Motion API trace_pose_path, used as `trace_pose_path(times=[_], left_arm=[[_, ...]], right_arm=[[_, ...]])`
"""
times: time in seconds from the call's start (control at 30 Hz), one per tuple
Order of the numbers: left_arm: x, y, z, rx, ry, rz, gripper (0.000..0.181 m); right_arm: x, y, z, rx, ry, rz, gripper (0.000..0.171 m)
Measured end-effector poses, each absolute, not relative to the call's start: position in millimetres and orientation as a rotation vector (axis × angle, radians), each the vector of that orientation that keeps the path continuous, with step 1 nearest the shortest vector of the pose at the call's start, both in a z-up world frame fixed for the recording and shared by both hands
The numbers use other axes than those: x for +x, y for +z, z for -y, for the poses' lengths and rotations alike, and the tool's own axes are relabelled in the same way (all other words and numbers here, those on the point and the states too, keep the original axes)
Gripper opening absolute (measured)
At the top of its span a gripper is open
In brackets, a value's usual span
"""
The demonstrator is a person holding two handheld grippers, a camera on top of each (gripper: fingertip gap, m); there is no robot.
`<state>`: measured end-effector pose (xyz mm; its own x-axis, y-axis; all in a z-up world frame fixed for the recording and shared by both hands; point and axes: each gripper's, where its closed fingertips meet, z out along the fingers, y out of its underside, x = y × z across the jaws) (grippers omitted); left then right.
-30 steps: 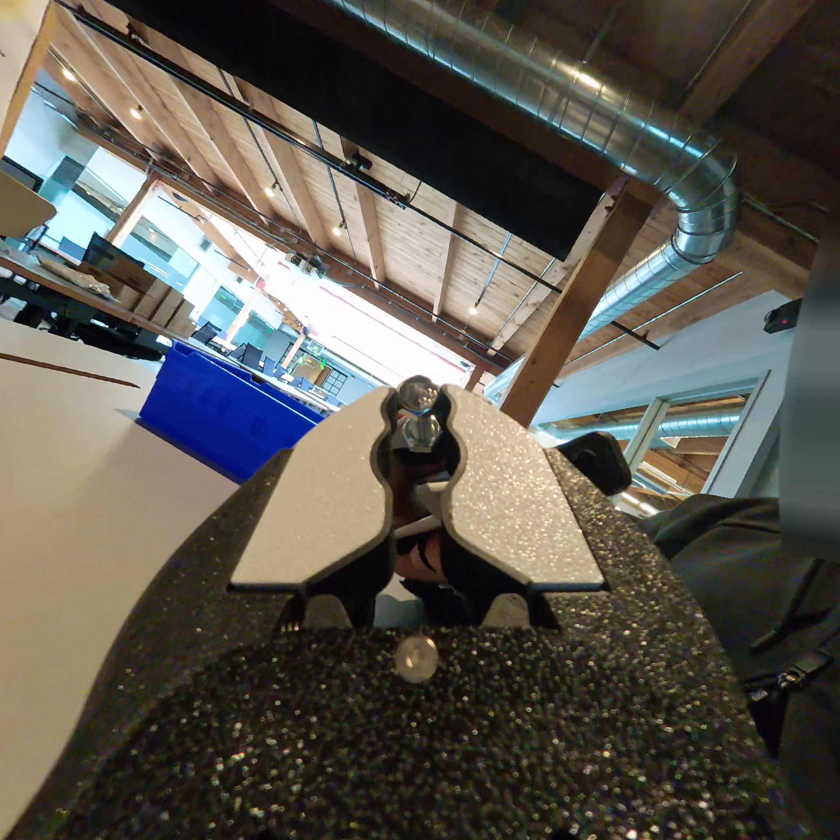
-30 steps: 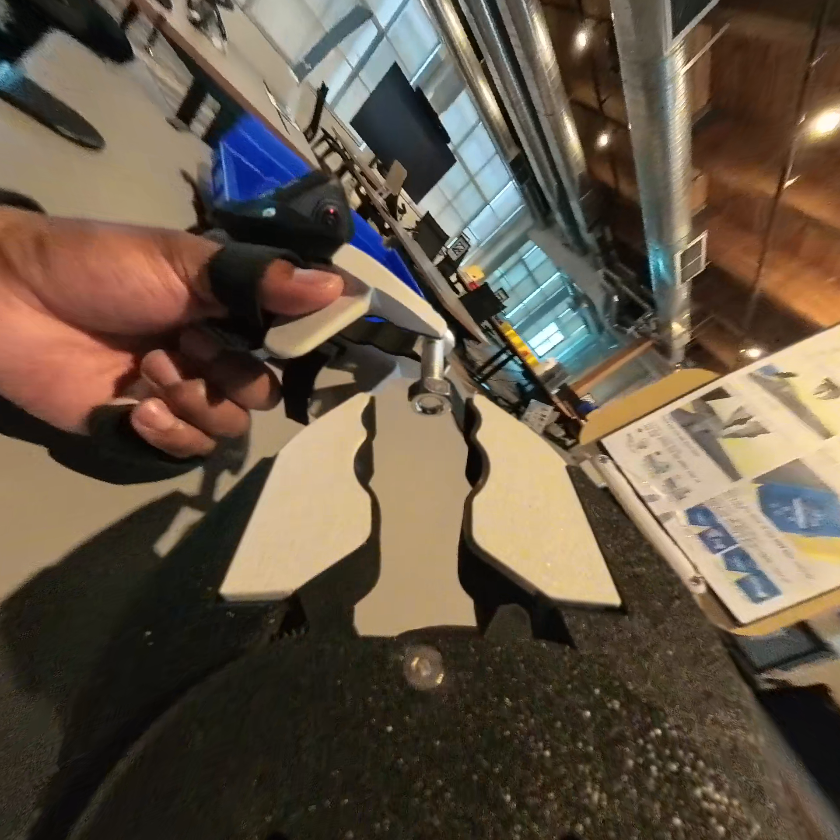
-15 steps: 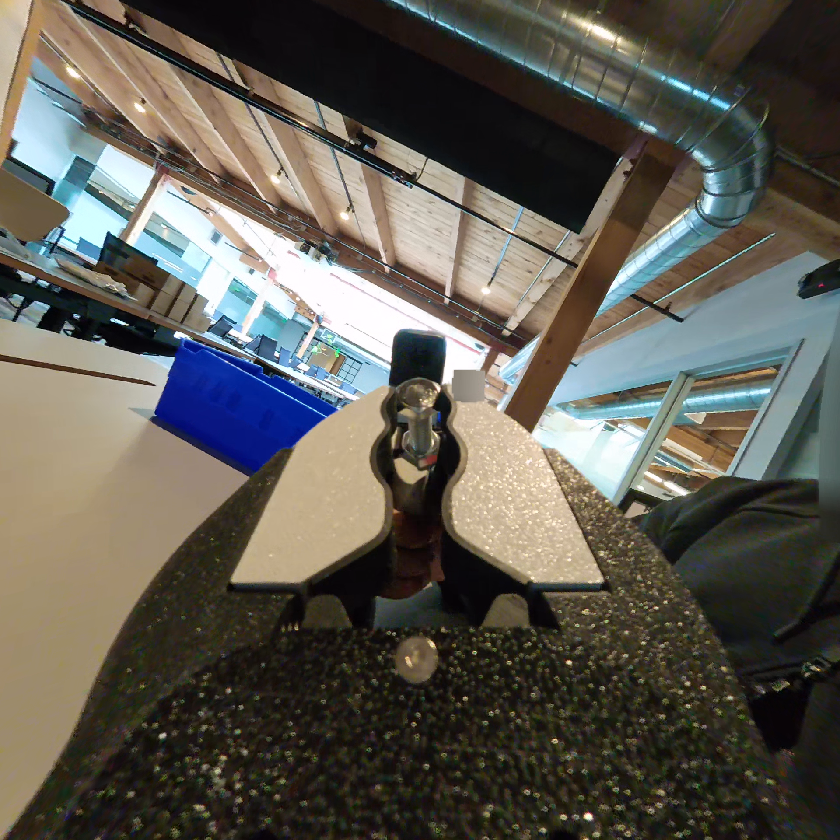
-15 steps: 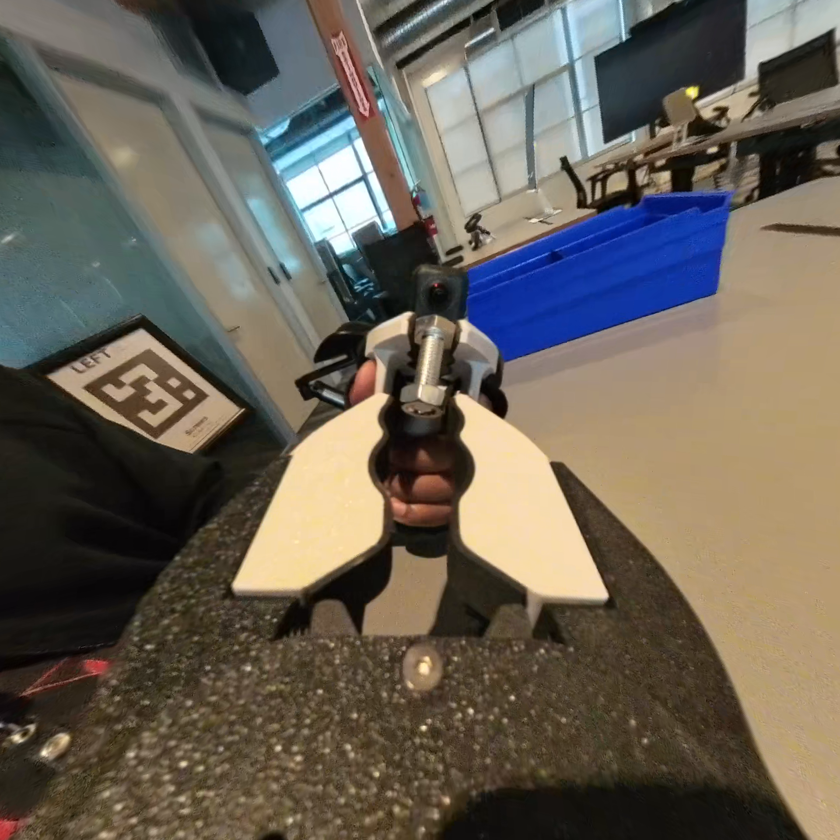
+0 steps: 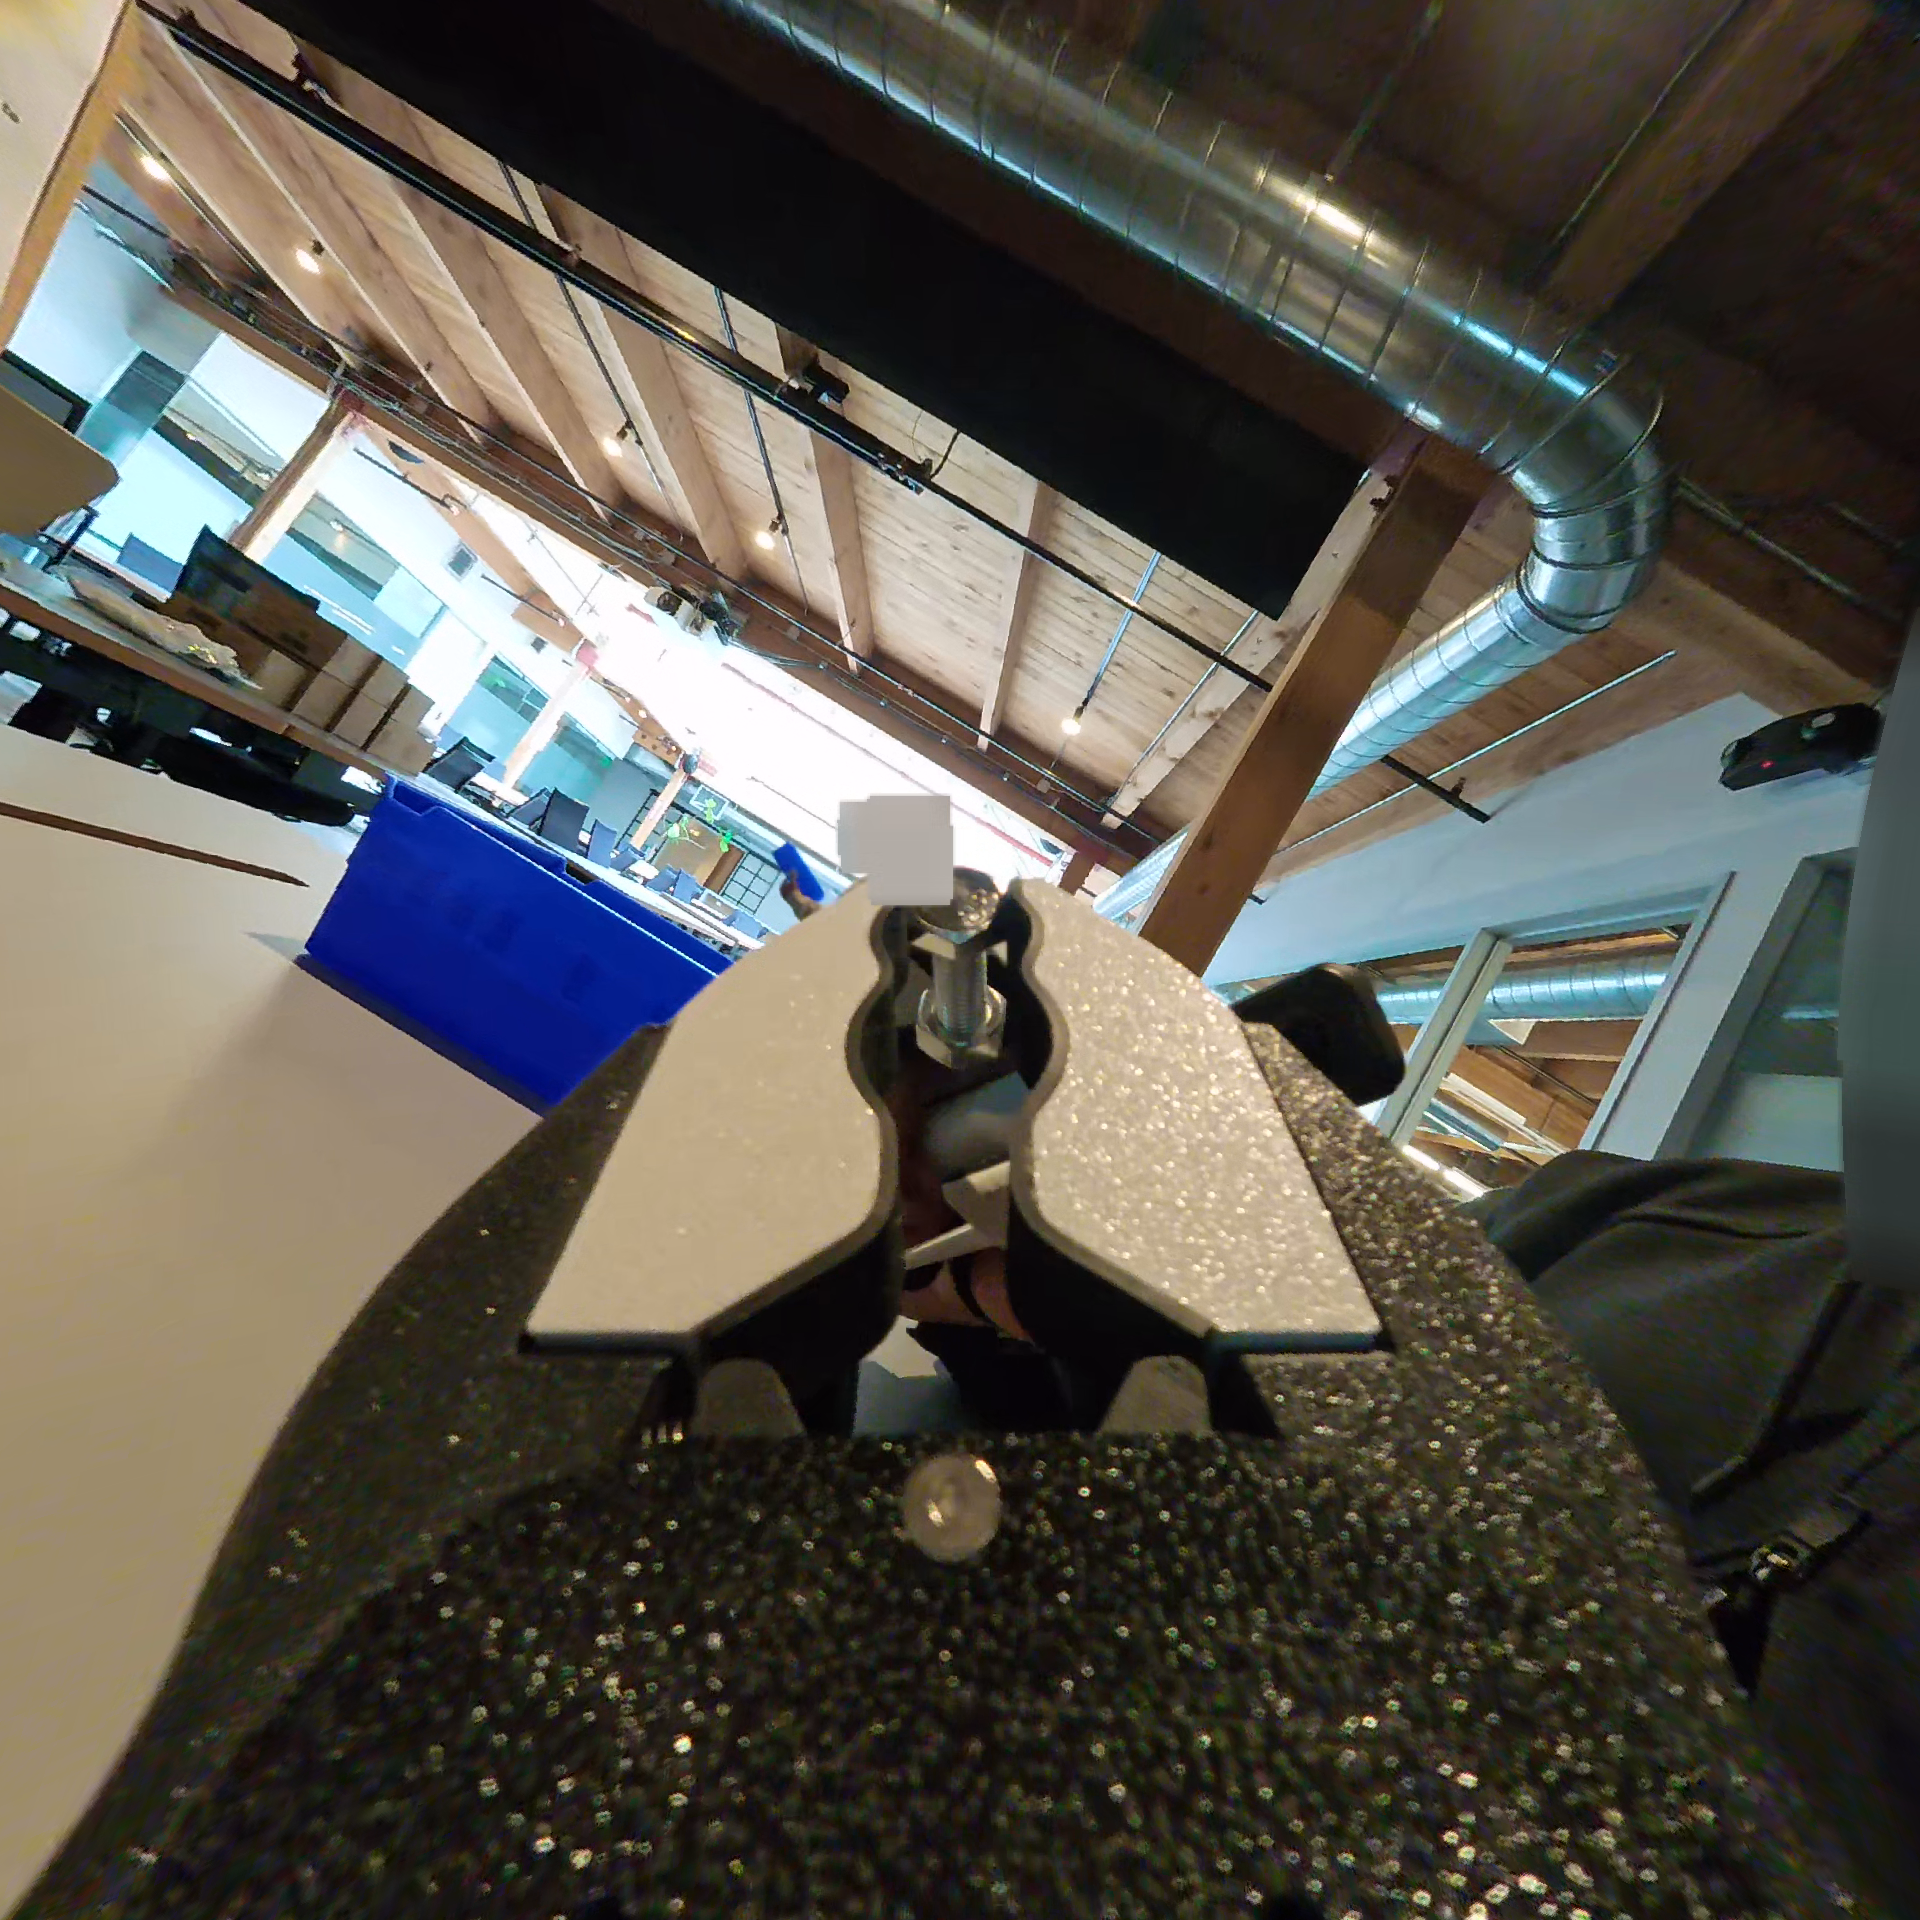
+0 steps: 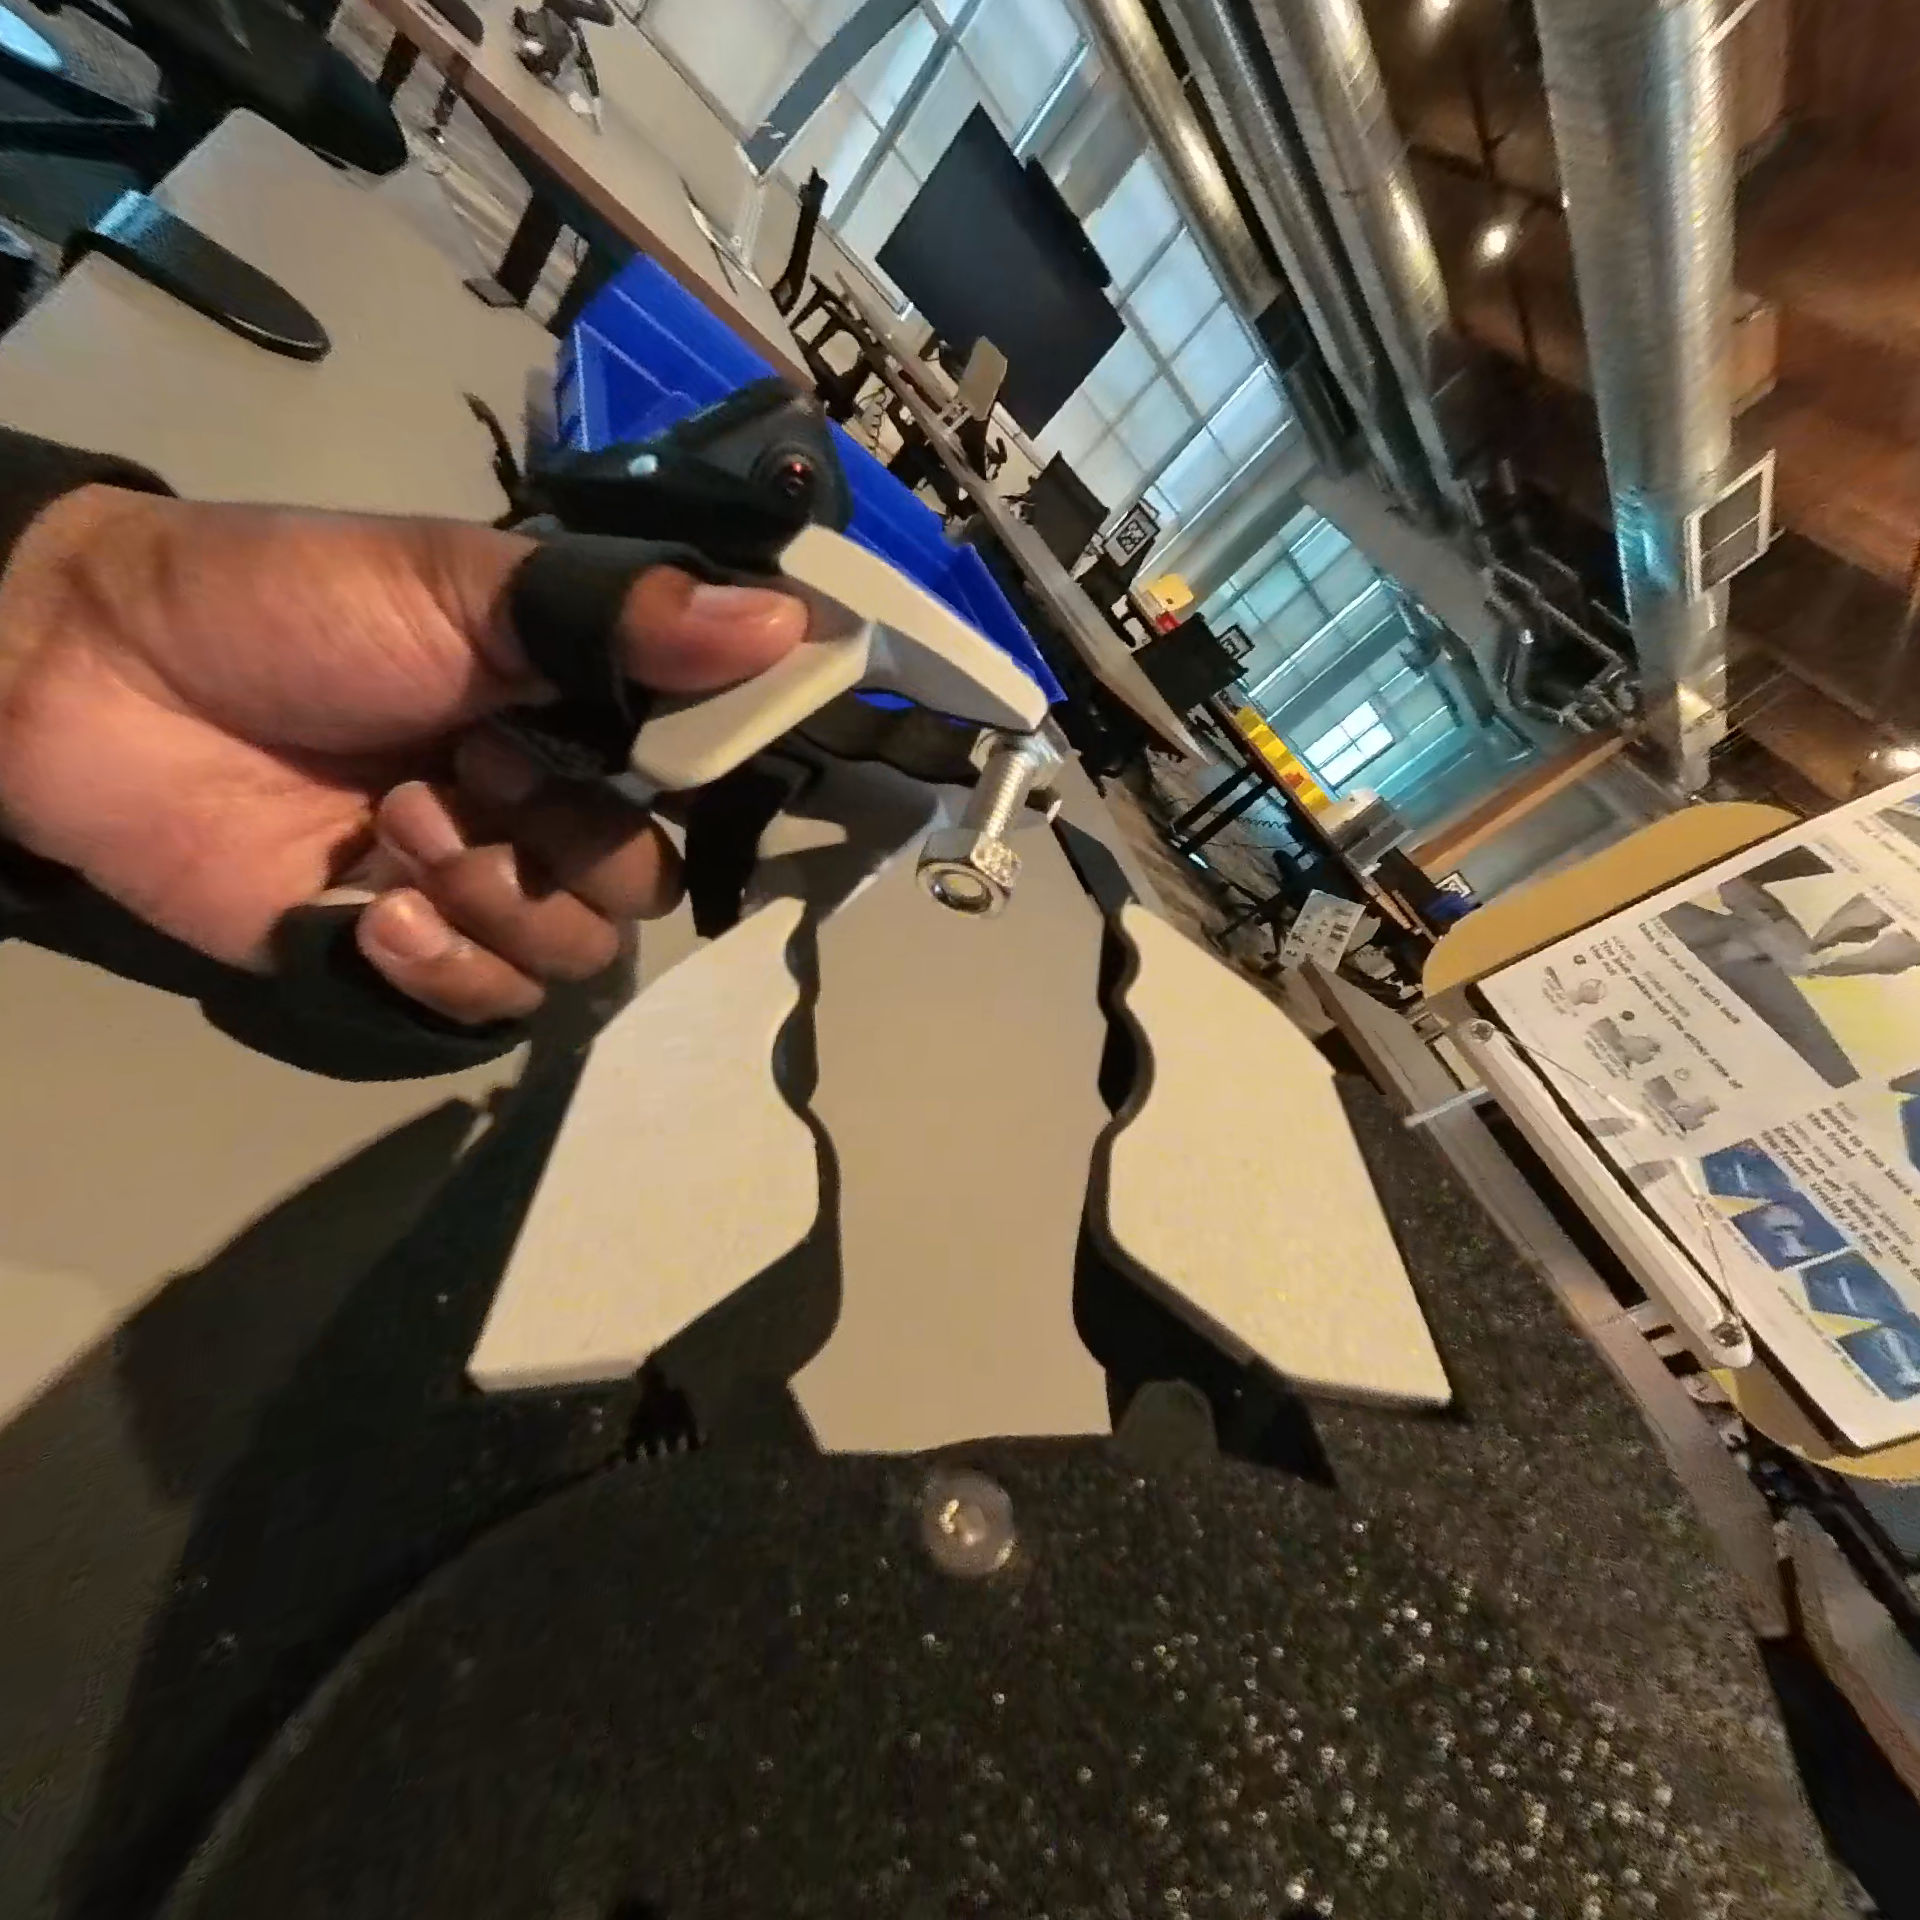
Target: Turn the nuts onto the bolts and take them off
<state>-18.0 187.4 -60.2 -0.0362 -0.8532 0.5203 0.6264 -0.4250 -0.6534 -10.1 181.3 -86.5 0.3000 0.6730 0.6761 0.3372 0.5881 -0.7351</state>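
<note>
**Nut let go, near the bolt's end**

Half a second ago the right gripper (image 6: 956, 935) closed on the nut (image 6: 966, 878); now it gapes empty at six o'clock. Bolt (image 5: 956, 992) head-clamped in left gripper (image 5: 951, 914); nut sits near the tip, unfinished. Hand (image 6: 312, 717) tilts leftward.

Bright daylight from blown-out windows (image 5: 790, 727), wide-angle bending at edges, motion blur in right view.
</note>
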Motion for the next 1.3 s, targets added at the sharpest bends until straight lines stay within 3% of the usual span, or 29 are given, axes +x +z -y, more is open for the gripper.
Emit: trace_pose_path(times=[0.33, 0.67, 0.73, 0.9, 1.07, 1.3], left_arm=[[-13.2, -60.4, -186.6, -1.106, -1.707, -0.312, 0.017], [-12.7, -56.5, -184.0, -1.081, -1.706, -0.330, 0.017], [-12.4, -57.6, -185.9, -1.090, -1.687, -0.318, 0.017], [-18.7, -56.9, -189.6, -1.072, -1.678, -0.268, 0.017], [-20.0, -58.3, -191.8, -1.072, -1.687, -0.238, 0.017], [-10.7, -60.3, -191.7, -1.072, -1.740, -0.221, 0.017]], right_arm=[[-13.2, -86.9, -181.9, -0.985, 0.262, 1.254, 0.019], [-15.4, -80.1, -167.0, -1.333, 1.565, 0.994, 0.018], [-15.1, -80.3, -167.8, -1.341, 1.670, 0.957, 0.020], [-14.8, -92.8, -186.3, -1.315, 1.095, 1.078, 0.053], [-5.4, -83.8, -195.9, -1.068, 0.366, 1.157, 0.050], [-9.3, -82.6, -190.1, -0.936, 0.100, 1.178, 0.040]])
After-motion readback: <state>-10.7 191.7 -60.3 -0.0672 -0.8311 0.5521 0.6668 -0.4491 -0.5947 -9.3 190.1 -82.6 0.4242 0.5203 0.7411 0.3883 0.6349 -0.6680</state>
